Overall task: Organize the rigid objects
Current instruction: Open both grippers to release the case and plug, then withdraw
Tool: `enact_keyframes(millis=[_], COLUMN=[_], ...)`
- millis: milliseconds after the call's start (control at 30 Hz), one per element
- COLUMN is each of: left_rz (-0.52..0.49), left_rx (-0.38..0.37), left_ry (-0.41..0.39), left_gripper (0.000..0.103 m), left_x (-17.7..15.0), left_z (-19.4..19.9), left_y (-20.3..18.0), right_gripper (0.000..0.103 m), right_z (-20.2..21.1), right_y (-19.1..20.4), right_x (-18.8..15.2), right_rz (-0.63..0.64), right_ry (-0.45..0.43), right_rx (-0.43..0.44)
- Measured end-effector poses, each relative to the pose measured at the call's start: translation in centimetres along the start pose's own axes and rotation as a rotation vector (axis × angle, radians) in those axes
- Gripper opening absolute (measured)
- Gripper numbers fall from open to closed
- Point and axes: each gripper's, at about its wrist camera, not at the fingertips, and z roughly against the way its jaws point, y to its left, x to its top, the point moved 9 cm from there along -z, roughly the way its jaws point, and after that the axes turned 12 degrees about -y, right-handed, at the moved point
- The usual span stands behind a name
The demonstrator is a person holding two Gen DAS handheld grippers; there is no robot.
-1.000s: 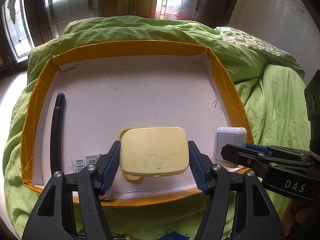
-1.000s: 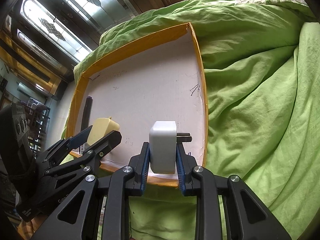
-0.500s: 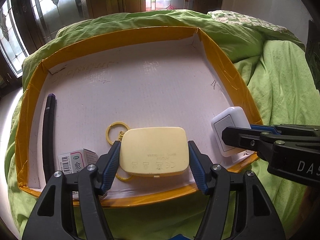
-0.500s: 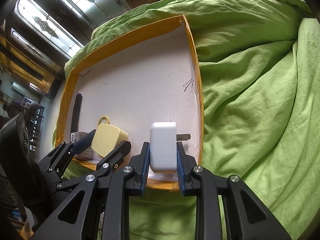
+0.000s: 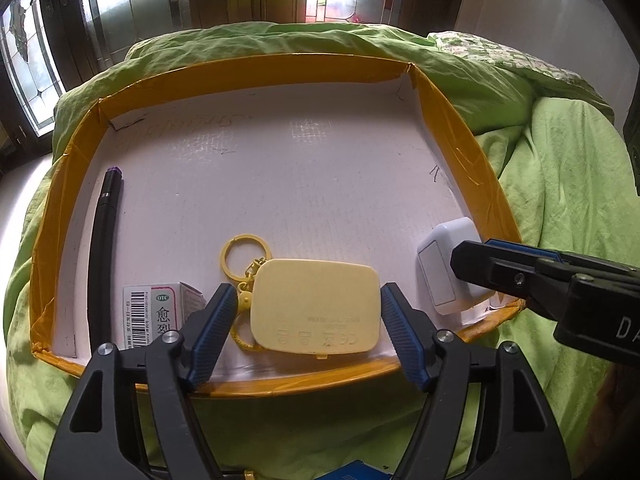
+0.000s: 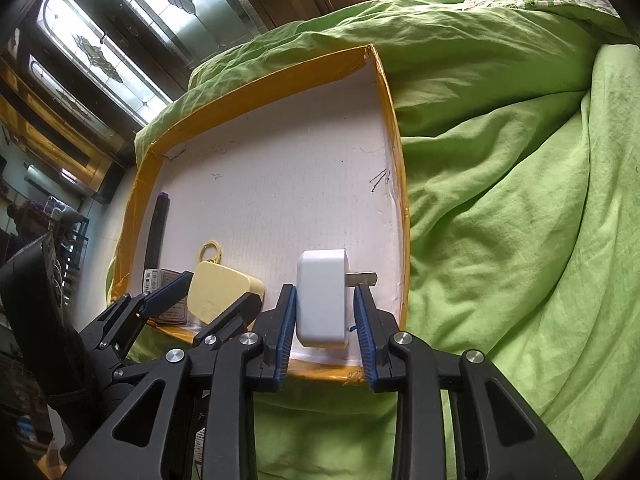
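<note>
Yellow case [image 5: 316, 306] and white charger [image 6: 322, 296], set near the tray's [image 5: 280, 68] near edge, lie between just-opened jaws; both grippers should be withdrawn straight back.

In tray [image 5: 460, 128]: pen [image 5: 105, 248] far left, box [image 5: 154, 314] beside it, case [image 5: 316, 306] centre front, charger [image 5: 444, 272] right front corner.

Two close, down-tilted views, shared tray [image 5: 256, 70]
</note>
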Motion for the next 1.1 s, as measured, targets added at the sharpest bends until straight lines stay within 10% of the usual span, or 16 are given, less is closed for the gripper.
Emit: enact_keyframes(millis=[567, 800, 1100], left_rz=[0.049, 0.143, 0.165], left_rx=[0.060, 0.103, 0.048], left_ry=[-0.118, -0.015, 0.031], left_gripper=[0.079, 0.080, 0.080], left_x=[-2.9, -8.9, -10.9], left_z=[11.6, 13.0, 13.7], left_y=[4.4, 7.3, 4.1], right_gripper=[0.071, 0.090, 0.090], right_z=[6.9, 9.5, 9.3], right_y=[-0.1, 0.8, 1.4], right_x=[-0.4, -3.6, -7.5], right_rz=[-0.103, -0.169, -0.183], right_ry=[-0.151, -0.136, -0.032], right_rx=[0.067, 0.145, 0.173])
